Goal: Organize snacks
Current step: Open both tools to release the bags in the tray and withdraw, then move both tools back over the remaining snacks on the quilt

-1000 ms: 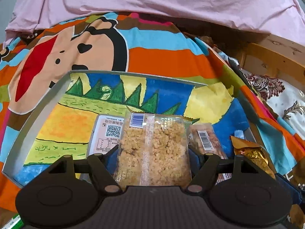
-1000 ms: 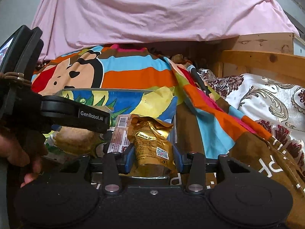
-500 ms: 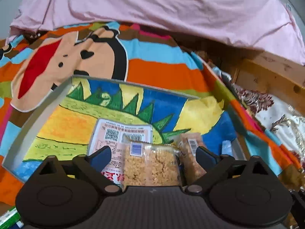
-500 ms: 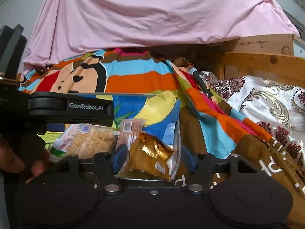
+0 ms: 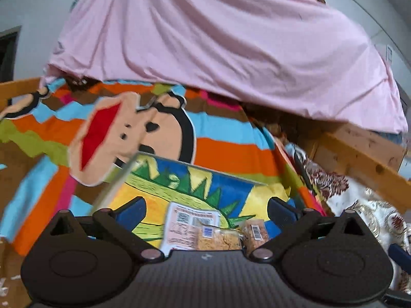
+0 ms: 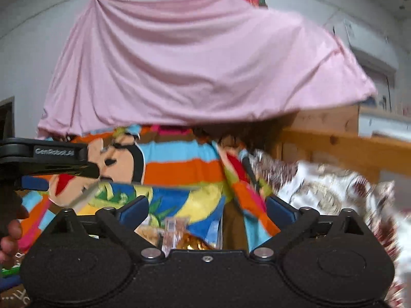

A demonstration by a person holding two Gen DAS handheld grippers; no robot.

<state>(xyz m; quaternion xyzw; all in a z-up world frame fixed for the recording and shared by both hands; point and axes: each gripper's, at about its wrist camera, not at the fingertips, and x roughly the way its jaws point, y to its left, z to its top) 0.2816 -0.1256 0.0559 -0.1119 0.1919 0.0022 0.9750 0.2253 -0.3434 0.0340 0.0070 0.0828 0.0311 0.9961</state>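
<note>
Through the left wrist camera we saw our left gripper [image 5: 205, 209] spreading wide and holding nothing, the clear crumbly snack pack [image 5: 218, 240] lying in the painted tray [image 5: 231, 190] below, while through the right our right gripper [image 6: 206, 209] likewise was opening, empty, above the gold snack packet [image 6: 192, 243] in that tray.

A bedroom in someone's home.
A striped cartoon blanket [image 5: 226, 151] is covering the bed, a pink sheet [image 5: 218, 41] is hanging behind it, and a wooden bed frame [image 5: 359, 148] is running alongside a floral quilt [image 6: 334, 187].
</note>
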